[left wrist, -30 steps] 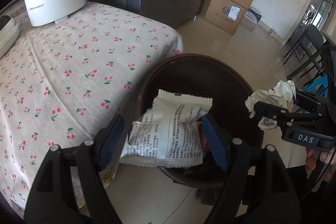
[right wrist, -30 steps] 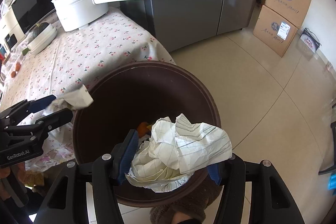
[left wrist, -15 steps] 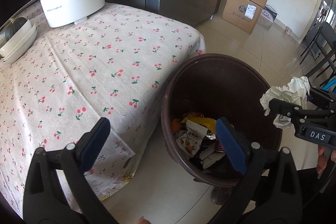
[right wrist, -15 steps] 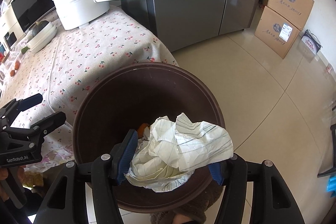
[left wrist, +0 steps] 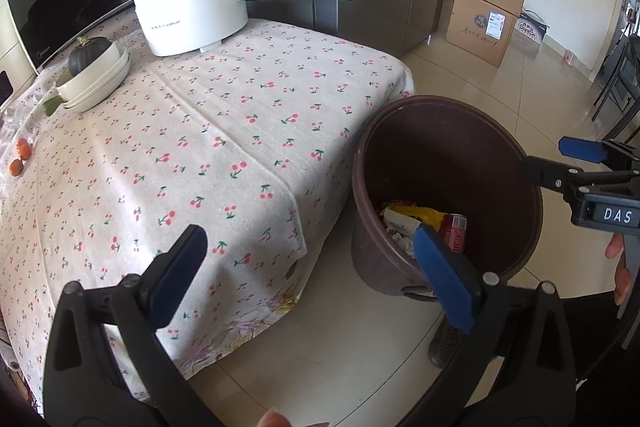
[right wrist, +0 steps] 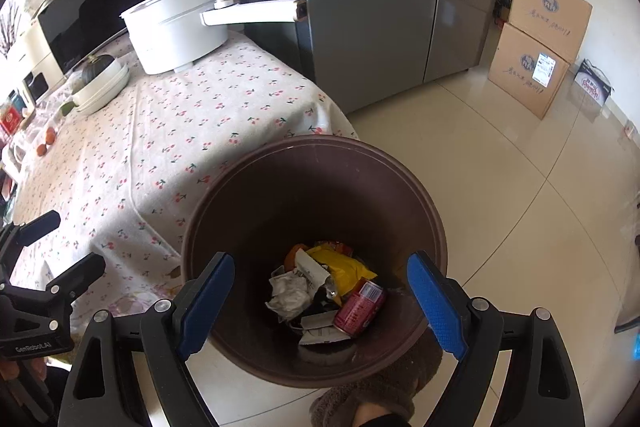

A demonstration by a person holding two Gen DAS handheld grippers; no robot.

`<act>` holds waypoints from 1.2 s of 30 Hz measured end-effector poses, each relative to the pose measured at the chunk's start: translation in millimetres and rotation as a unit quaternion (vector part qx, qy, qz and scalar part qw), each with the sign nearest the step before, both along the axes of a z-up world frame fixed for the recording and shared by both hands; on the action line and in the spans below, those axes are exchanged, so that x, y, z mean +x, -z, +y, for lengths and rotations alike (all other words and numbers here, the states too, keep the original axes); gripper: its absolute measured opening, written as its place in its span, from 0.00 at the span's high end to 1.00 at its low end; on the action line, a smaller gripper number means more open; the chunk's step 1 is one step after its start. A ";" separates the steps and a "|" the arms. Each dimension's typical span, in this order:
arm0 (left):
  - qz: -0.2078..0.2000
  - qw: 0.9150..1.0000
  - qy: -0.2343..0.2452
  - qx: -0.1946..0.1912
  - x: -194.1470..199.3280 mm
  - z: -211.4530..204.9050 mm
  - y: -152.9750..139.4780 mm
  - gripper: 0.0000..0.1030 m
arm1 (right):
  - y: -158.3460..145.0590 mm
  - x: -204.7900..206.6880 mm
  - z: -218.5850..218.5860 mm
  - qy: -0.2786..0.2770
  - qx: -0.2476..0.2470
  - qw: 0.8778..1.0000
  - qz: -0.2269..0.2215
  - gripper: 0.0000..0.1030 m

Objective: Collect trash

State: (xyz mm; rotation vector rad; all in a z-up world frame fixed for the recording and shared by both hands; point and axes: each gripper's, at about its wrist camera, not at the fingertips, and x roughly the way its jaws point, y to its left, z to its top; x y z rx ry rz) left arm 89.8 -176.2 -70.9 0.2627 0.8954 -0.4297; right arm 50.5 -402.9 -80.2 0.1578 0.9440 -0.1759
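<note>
"DAS" on right hand-held gripper (left wrist: 600, 163), "GenRobot.AI" on left hand-held gripper (right wrist: 60, 251)

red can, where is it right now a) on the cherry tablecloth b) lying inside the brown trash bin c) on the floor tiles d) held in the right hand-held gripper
b: the red can lies on its side among wrappers at the bottom of the brown trash bin, and nothing sits between the jaws of the right hand-held gripper, which are opening.
</note>
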 end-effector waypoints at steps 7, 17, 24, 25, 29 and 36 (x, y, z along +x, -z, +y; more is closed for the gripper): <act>-0.032 0.997 -0.068 -0.004 -37.8 45.7 -26.9 0.01 | -26.2 -40.5 44.4 -0.013 -0.031 0.999 -0.032 0.13; -0.084 0.989 -0.118 -0.024 -89.7 90.3 -63.2 0.01 | -69.2 -100.5 119.3 -0.053 -0.098 0.987 -0.119 0.02; -0.125 0.982 -0.136 -0.040 -101.8 105.8 -79.9 0.01 | -88.6 -111.1 145.9 -0.062 -0.146 0.972 -0.175 0.00; -0.131 0.981 -0.141 -0.039 -102.4 106.8 -81.3 0.00 | -89.3 -109.2 144.7 -0.061 -0.138 0.973 -0.176 0.00; -0.136 0.979 -0.147 -0.039 -103.4 107.8 -81.3 0.00 | -88.5 -103.7 136.4 -0.049 -0.107 0.978 -0.172 0.00; -0.135 0.979 -0.147 -0.046 -109.8 106.6 -82.1 0.00 | -85.5 -104.0 132.5 -0.043 -0.093 0.980 -0.168 0.00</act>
